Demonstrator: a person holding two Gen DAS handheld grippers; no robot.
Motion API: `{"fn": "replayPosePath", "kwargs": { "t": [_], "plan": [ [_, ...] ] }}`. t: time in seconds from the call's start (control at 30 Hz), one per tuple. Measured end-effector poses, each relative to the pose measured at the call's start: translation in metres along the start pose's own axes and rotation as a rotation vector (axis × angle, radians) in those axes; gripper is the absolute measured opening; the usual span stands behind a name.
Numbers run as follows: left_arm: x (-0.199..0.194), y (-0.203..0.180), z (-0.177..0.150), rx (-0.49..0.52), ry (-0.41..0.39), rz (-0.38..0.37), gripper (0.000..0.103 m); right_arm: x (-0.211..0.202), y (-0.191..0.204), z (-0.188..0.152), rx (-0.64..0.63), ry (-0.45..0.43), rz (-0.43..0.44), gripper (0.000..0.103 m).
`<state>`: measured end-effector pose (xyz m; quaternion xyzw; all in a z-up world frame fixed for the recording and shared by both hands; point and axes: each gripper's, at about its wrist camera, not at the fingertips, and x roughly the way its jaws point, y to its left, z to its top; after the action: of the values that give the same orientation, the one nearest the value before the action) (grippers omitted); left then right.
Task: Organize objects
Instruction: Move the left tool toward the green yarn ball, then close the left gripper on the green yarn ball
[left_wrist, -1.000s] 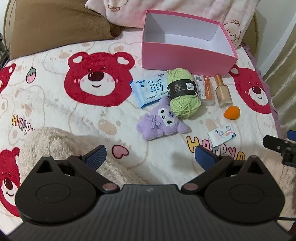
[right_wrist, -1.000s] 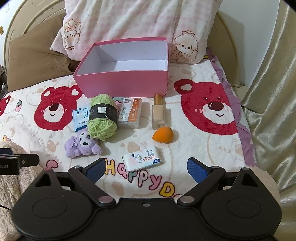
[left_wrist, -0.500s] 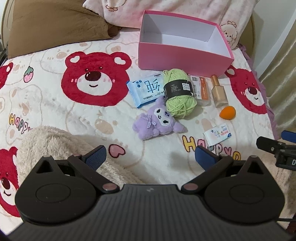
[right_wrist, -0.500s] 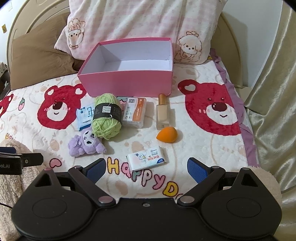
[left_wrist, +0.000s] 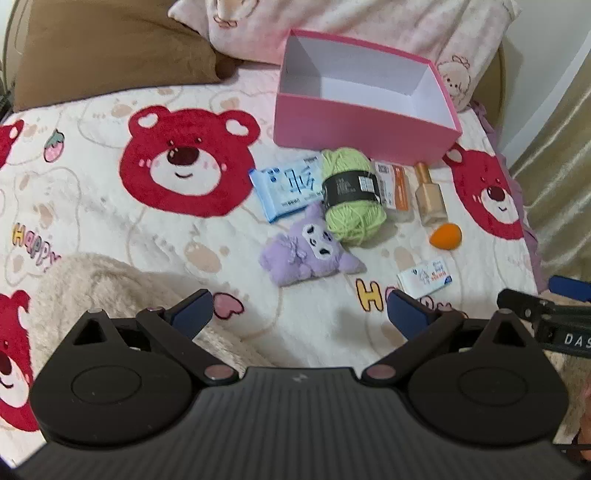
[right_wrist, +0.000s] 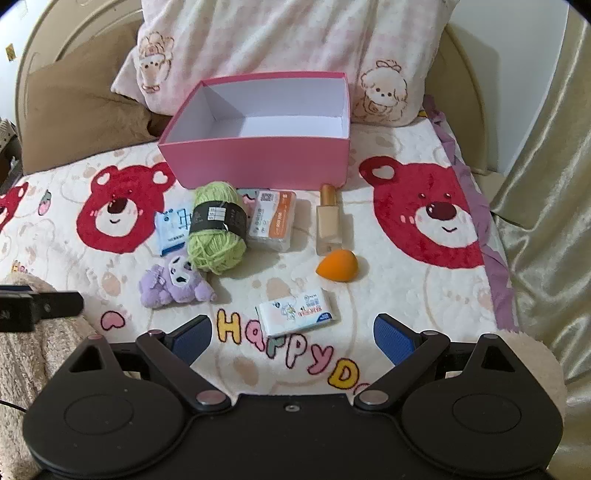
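Observation:
An empty pink box (right_wrist: 258, 158) (left_wrist: 354, 133) stands on the bear-print blanket. In front of it lie a green yarn ball (right_wrist: 216, 229) (left_wrist: 351, 195), a blue tissue pack (right_wrist: 170, 232) (left_wrist: 288, 188), an orange-and-white packet (right_wrist: 272, 220), a beige bottle (right_wrist: 328, 225) (left_wrist: 428, 195), an orange sponge (right_wrist: 338, 270) (left_wrist: 445, 235), a purple plush (right_wrist: 173, 282) (left_wrist: 308, 256) and a small white pack (right_wrist: 297, 309) (left_wrist: 424, 277). My left gripper (left_wrist: 299, 314) hovers open just short of the plush. My right gripper (right_wrist: 293, 334) hovers open just short of the white pack.
A pink patterned pillow (right_wrist: 280, 40) and a brown pillow (right_wrist: 85, 103) lean behind the box. A fuzzy beige throw (left_wrist: 103, 284) lies at the near left. The bed's right edge with purple trim (right_wrist: 495, 258) borders a golden curtain (right_wrist: 550, 229).
Both views have crept forward, so the box and items look slightly nearer and shifted. Both grippers stay open and hold nothing.

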<state>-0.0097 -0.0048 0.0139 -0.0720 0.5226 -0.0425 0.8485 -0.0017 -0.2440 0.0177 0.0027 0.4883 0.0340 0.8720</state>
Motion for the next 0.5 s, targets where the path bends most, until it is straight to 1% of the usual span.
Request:
{"fn": "replayPosePath", "kwargs": {
  "t": [0.13,0.2,0.27,0.37,0.43,0.5],
  "plan": [
    [-0.009,0.001,0.008,0.026,-0.012,-0.014,0.101,-0.01,0.007,0.006,-0.039,-0.015,-0.028,0.097],
    [-0.013,0.003,0.014,0.026,-0.025,-0.023,0.102,-0.015,0.011,0.01,-0.066,-0.028,-0.028,0.097],
    [-0.017,0.003,0.021,0.048,-0.05,-0.03,0.102,-0.018,0.018,0.013,-0.117,-0.052,-0.019,0.097],
    [-0.021,0.004,0.034,0.061,-0.079,-0.043,0.103,-0.02,0.027,0.018,-0.171,-0.088,0.039,0.097],
    [-0.022,0.005,0.043,0.053,-0.102,-0.07,0.103,-0.02,0.031,0.023,-0.194,-0.123,0.101,0.097],
    [-0.018,0.006,0.053,0.049,-0.106,-0.098,0.103,-0.016,0.035,0.027,-0.21,-0.163,0.135,0.097]
  ]
}}
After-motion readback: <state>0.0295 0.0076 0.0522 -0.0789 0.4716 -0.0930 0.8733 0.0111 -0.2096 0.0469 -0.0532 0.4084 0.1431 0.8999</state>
